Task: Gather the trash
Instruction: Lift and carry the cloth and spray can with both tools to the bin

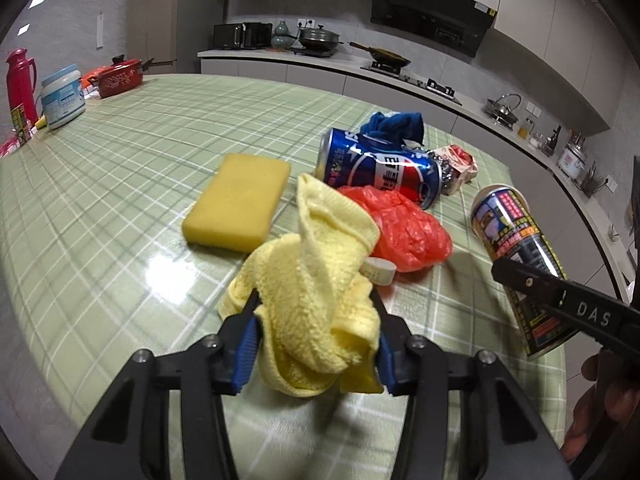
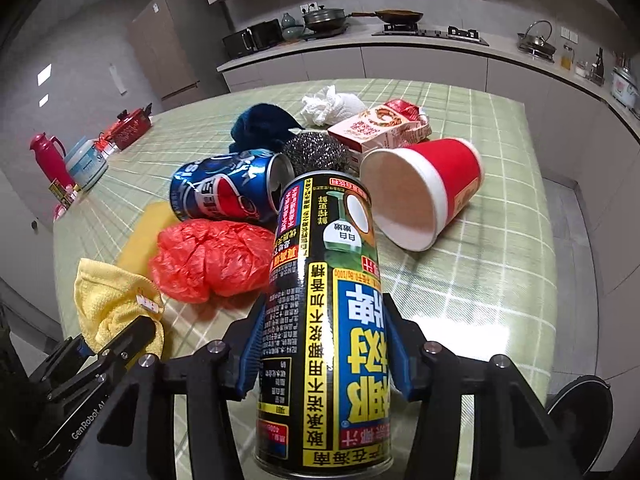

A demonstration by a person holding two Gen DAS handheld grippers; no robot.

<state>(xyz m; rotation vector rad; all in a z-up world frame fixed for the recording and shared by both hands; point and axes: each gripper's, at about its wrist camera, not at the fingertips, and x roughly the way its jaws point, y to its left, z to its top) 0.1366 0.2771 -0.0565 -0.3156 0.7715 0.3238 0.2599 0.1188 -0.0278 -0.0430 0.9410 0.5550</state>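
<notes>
Cloth fills the left wrist view: the left tongs (image 1: 316,344) pinch a bunched yellow towel (image 1: 320,300) between their blue pads, lifted just off the green checked counter (image 1: 120,184). Taking the crushed blue cola can (image 1: 376,168) as landmark, a yellow sponge (image 1: 238,202) lies just to its left, a crumpled red plastic bag (image 1: 404,232) sits against its near side, and a blue rag (image 1: 394,124) lies right behind it. To the can's right, the right tongs (image 1: 560,300) reach in holding a tall black-and-yellow drink can (image 1: 516,248).

From the right wrist view, the right tongs (image 2: 324,356) are clamped on that black-and-yellow drink can (image 2: 324,320), its long axis running straight out along the fingers. Beyond it the cola can (image 2: 228,196) lies on its side, long axis crossing the view, open end toward the drink can. A steel scourer (image 2: 316,152) touches its far right end; a tipped red paper cup (image 2: 424,192) and a carton (image 2: 376,128) lie further right, a white tissue wad (image 2: 332,104) behind. The red bag (image 2: 212,260) sits just in front of the cola can, likely nearer the left tongs (image 2: 124,340). Both tongs are full, so each probably needs emptying before another pickup.
</notes>
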